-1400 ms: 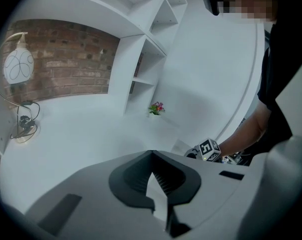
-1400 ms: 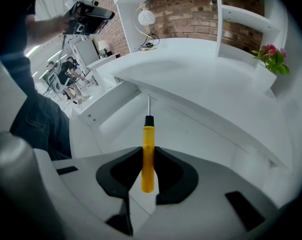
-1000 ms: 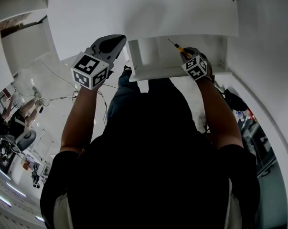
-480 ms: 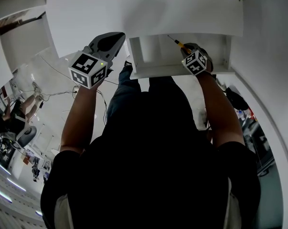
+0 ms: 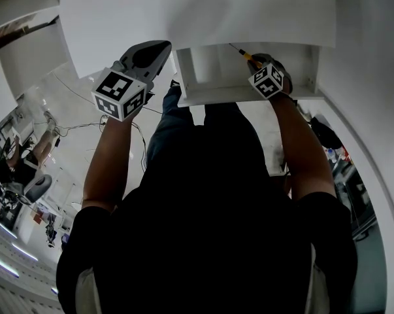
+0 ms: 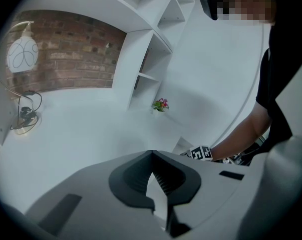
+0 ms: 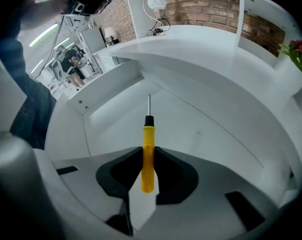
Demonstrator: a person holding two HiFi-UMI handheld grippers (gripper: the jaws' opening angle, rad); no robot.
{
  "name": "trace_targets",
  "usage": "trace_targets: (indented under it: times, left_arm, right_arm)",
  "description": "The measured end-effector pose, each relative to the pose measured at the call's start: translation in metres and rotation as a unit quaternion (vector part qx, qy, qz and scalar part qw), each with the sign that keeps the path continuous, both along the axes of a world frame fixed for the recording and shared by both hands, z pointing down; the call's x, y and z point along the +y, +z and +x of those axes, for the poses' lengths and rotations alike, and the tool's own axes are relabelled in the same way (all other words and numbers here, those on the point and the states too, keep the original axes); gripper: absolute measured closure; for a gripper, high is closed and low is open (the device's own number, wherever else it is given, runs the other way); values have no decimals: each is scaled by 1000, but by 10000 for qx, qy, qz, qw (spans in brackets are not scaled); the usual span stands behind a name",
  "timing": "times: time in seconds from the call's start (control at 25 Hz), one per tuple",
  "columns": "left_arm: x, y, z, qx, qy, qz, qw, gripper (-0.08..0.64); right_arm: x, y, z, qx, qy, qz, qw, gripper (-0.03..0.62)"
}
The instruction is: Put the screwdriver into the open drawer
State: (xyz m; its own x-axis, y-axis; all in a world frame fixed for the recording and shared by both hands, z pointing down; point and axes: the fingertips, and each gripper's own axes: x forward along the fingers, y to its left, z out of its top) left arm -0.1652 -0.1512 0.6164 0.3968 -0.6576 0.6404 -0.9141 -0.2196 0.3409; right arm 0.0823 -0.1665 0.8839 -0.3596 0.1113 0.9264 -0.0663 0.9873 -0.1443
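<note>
We nudged our right gripper [image 5: 257,63], pinching the screwdriver [image 7: 148,139], deeper over the drawer [image 5: 213,97], nearly ready to drop. Our left gripper [image 6: 152,181] stayed closed, empty.

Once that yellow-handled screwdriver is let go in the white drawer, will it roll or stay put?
Probably rolls a bit: the yellow-handled screwdriver has a round, smooth-looking handle, and the white drawer looks flat-bottomed. It seems stiff and light, jutting straight from the right gripper.

Flowers [image 6: 162,104], lamp [image 6: 22,54], brick wall [image 6: 75,59]
</note>
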Motion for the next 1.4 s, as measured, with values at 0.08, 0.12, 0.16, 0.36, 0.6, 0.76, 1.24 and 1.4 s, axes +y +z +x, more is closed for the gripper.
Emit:
trace_targets:
  times: [0.08, 0.12, 0.16, 0.36, 0.6, 0.76, 1.24, 1.4]
  left_arm:
    - [0, 0, 0, -15, 6, 5, 10000, 545]
    - [0, 0, 0, -23, 5, 7, 10000, 545]
    - [0, 0, -1, -33, 2, 7, 10000, 545]
    - [4, 0, -4, -38, -33, -28, 10000, 545]
    - [12, 6, -4, -10, -65, -76, 9999, 545]
    - [15, 8, -3, 23, -75, -87, 9999, 545]
    - [30, 12, -7, -20, -66, -179, 9998, 545]
    - [31, 11, -11, -72, -56, -179, 9998, 545]
  right_arm:
    - [0, 3, 1, 30, 5, -1, 10000, 509]
    - [0, 5, 2, 47, 5, -3, 10000, 509]
    - [0, 8, 3, 60, -1, -6, 10000, 509]
    - [1, 15, -1, 90, -68, -11, 9999, 509]
    - [2, 22, -2, 143, -98, -39, 9998, 509]
    - [2, 25, -1, 156, -106, -12, 9998, 509]
    - [3, 32, -2, 262, -154, 17, 9995, 508]
    - [3, 33, -4, 220, -125, 10, 9997, 506]
